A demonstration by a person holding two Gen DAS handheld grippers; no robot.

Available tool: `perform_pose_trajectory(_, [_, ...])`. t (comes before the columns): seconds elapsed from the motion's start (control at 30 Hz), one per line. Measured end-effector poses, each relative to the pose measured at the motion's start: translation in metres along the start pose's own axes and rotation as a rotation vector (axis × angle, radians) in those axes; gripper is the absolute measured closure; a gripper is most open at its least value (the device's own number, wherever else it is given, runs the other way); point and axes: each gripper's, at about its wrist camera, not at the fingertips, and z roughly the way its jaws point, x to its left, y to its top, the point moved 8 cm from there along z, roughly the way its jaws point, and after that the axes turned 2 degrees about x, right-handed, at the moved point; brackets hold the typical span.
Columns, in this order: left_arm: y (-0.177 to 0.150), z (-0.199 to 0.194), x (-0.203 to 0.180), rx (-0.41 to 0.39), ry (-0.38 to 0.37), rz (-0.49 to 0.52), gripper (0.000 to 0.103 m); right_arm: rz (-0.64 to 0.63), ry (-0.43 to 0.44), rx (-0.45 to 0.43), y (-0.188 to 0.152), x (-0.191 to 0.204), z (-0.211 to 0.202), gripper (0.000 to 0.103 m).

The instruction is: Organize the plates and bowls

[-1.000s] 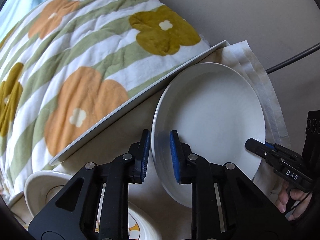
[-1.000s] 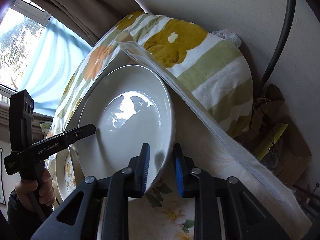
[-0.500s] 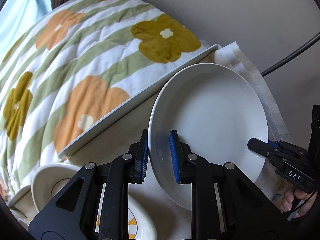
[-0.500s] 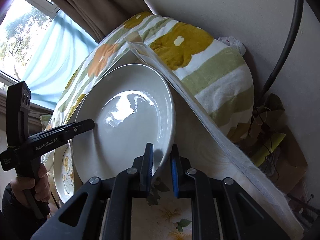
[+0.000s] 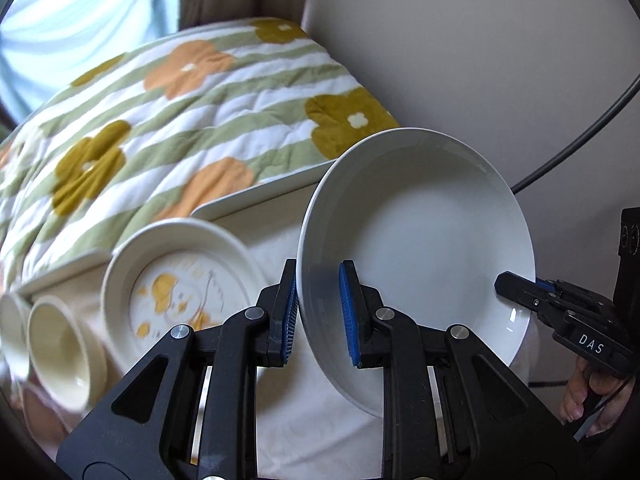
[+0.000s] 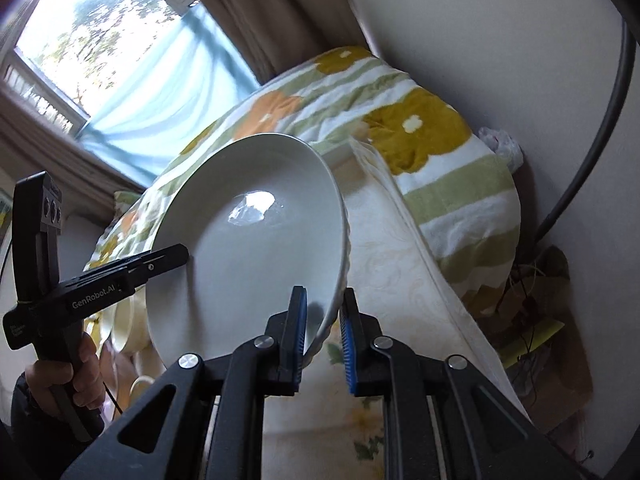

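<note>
Above tablecloth (image 5: 320, 408): tilted plate (image 5: 420, 240) (apparently) between both jaws.

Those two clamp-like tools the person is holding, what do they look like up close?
Both are matte black plastic with silver rivets and ribbed blue pads on the fingers. The left gripper is printed "GenRobot.AI"; the right gripper reads "DAS". Each rides on a black handle, and a thin dark cable hangs beside the left one.

Home bedroom: floral quilt (image 5: 192, 120), curtained window (image 6: 120, 40).
</note>
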Motion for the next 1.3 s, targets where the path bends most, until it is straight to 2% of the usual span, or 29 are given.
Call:
perform_pose_trajectory(0.13, [-0.034,-0.043,0.008,-0.052,0.042,-0.085,0.085,-0.112,0.037,0.017,-0.012,0.028,-0.021,0.088])
perform_pose_trajectory(0.27, [-0.079,-0.076,0.025,-0.083,0.106,-0.204,0.085,-0.206,0.1,0.055,-0.034,0.055,-0.026,0.088])
perform_pose_trajectory(0.43, [-0.144,-0.11,0.055,-0.096,0.175,-0.336,0.085,-0.311,0.18,0.13,-0.07,0.089,-0.017,0.088])
perform_pose_trajectory(0.6, [-0.202,-0.125,0.084,-0.074,0.228,-0.423,0.085,-0.384,0.233,0.219,-0.109,0.119,0.006,0.088])
perform_pose_trajectory(0.73, [-0.244,-0.125,0.11,-0.048,0.238,-0.488,0.085,-0.419,0.244,0.29,-0.143,0.139,0.029,0.088])
perform_pose_trajectory(0.97, [-0.296,-0.103,0.152,0.011,0.19,-0.563,0.085,-0.436,0.206,0.369,-0.183,0.162,0.065,0.088])
perform_pose_trajectory(1.1, [-0.303,-0.09,0.167,0.039,0.177,-0.558,0.085,-0.439,0.172,0.373,-0.191,0.174,0.078,0.088])
perform_pose_trajectory(1.3, [-0.307,-0.073,0.174,0.075,0.182,-0.5,0.085,-0.438,0.109,0.355,-0.192,0.178,0.089,0.088])
